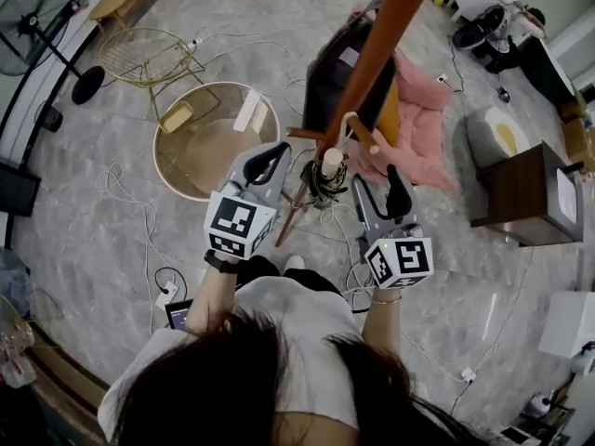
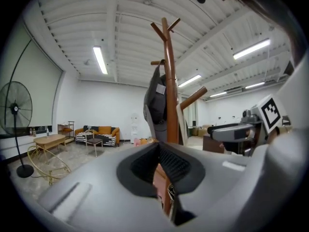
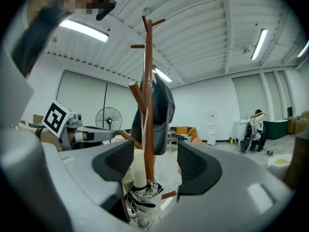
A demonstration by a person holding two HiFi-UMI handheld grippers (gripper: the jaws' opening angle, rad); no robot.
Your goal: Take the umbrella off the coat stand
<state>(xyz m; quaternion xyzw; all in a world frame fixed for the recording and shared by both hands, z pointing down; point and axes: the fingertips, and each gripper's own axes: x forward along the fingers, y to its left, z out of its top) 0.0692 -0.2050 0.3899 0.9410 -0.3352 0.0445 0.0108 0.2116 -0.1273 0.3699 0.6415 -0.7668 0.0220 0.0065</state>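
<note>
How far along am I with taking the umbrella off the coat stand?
Done: both tools are at the coat stand. In hand: the right tool has its jaws open around the cream handle of the umbrella, not gripping it. The left tool sits empty beside it, jaws together. Left: close on the umbrella, which appears to hang from a peg by its strap, and lift it clear.

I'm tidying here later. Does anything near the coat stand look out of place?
Yes. A pink cloth lies crumpled on the floor beside the coat stand, and white cables trail loose across the floor. The folded umbrella hangs from its peg as it should.
</note>
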